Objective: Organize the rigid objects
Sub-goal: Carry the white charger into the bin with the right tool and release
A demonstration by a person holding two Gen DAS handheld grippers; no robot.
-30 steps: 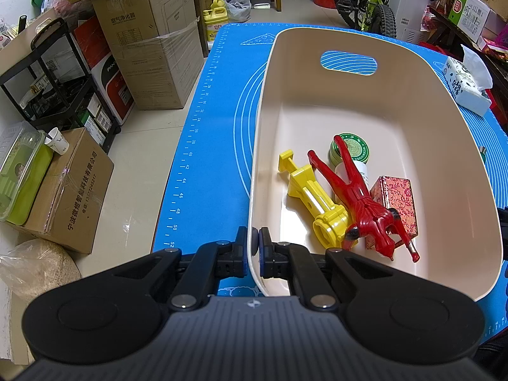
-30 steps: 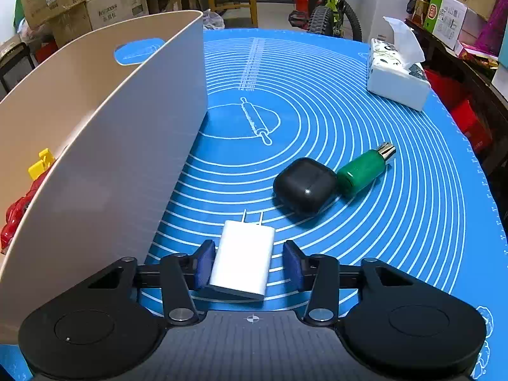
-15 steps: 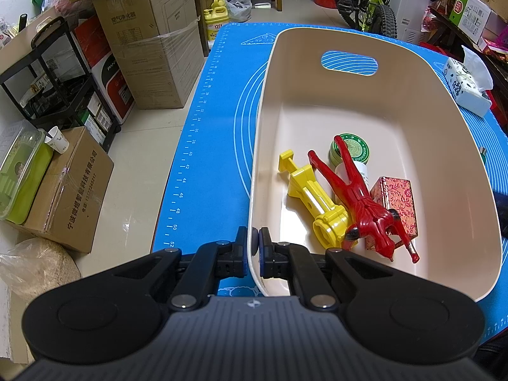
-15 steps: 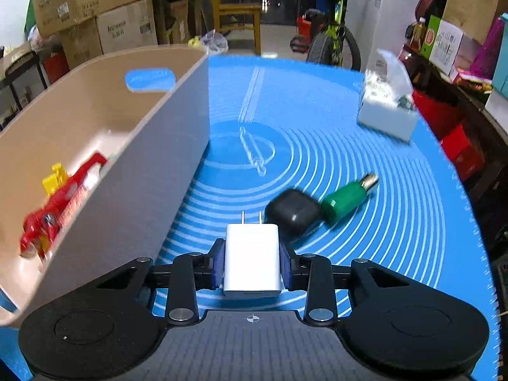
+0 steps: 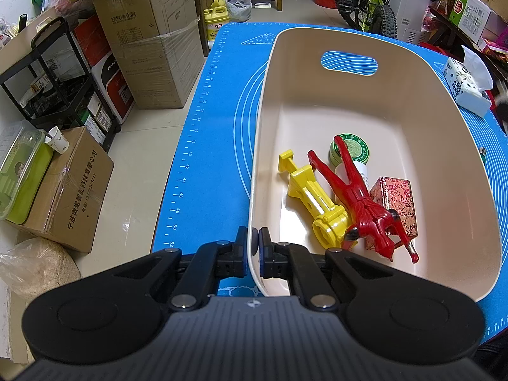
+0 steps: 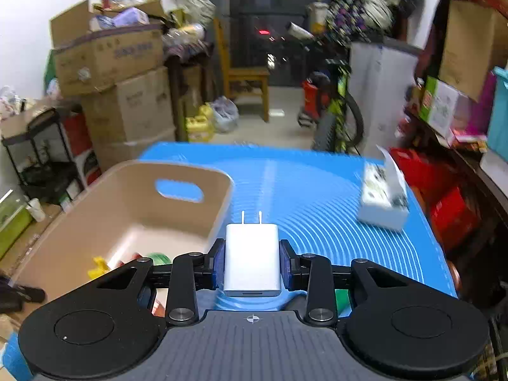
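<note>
My left gripper (image 5: 253, 251) is shut on the near left rim of the beige bin (image 5: 412, 73) on the blue mat. In the bin lie a yellow toy (image 5: 312, 198), a red figure (image 5: 358, 197), a green round tin (image 5: 355, 152) and a red patterned box (image 5: 398, 206). My right gripper (image 6: 252, 262) is shut on a white wall charger (image 6: 251, 258), prongs forward, held high above the mat to the right of the bin (image 6: 127, 203). A green object (image 6: 342, 298) shows just under the right gripper's body.
A tissue box (image 6: 382, 203) sits at the mat's far right, also in the left wrist view (image 5: 466, 89). Cardboard boxes (image 5: 152, 41), a black shelf (image 5: 54, 89) and a bicycle (image 5: 371, 3) stand on the floor around the table.
My right gripper closed on the white charger and lifted it well above the mat, level with the bin's rim and higher. My left gripper stayed clamped on the bin's rim.
</note>
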